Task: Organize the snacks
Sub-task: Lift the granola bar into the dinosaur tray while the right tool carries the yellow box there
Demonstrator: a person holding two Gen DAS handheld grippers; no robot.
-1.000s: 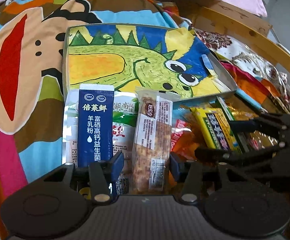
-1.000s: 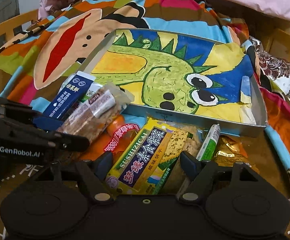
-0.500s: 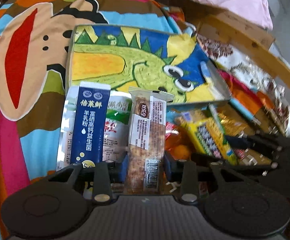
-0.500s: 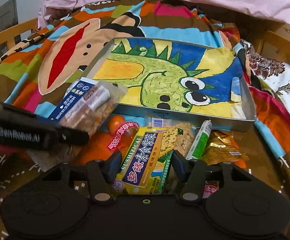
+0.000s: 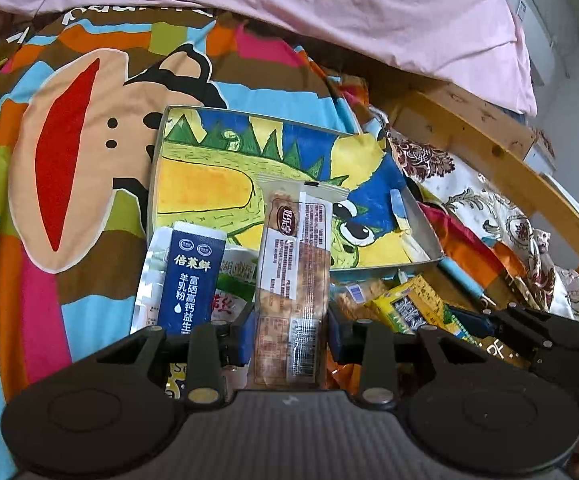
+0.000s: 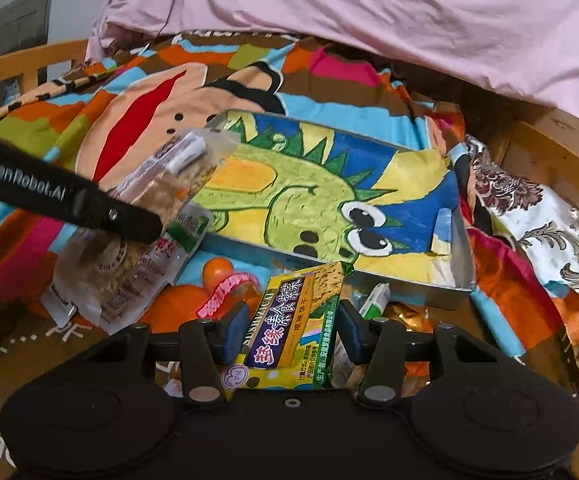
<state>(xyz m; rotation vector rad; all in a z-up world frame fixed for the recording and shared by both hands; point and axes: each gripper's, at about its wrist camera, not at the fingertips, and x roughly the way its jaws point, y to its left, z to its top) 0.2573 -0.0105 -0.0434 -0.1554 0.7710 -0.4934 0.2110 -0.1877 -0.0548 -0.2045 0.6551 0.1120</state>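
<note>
A metal tray [image 5: 205, 192] lined with a dinosaur drawing lies on the bed; it also shows in the right wrist view [image 6: 329, 208]. My left gripper [image 5: 289, 336] is shut on a clear-wrapped cracker bar [image 5: 293, 264], held lifted in front of the tray's near edge. In the right wrist view the same bar [image 6: 177, 176] hangs at the left. My right gripper [image 6: 293, 330] has its jaws closing on a yellow seaweed cracker pack [image 6: 297, 304]. The pads press its sides, and its far end tilts up over the tray's near rim.
A blue milk-powder sachet [image 5: 191, 280] and a green-white packet [image 5: 231, 280] lie left of the bar. Oranges [image 6: 217, 272], a green tube [image 6: 375, 300] and a gold wrapper [image 6: 405, 314] sit by the tray. A pink quilt [image 5: 329, 8] and wooden rail [image 5: 509, 160] border the bed.
My left jaws shut on the cracker bar and raised it off the pile. The right jaws narrowed onto the yellow pack, whose far end has come up.
</note>
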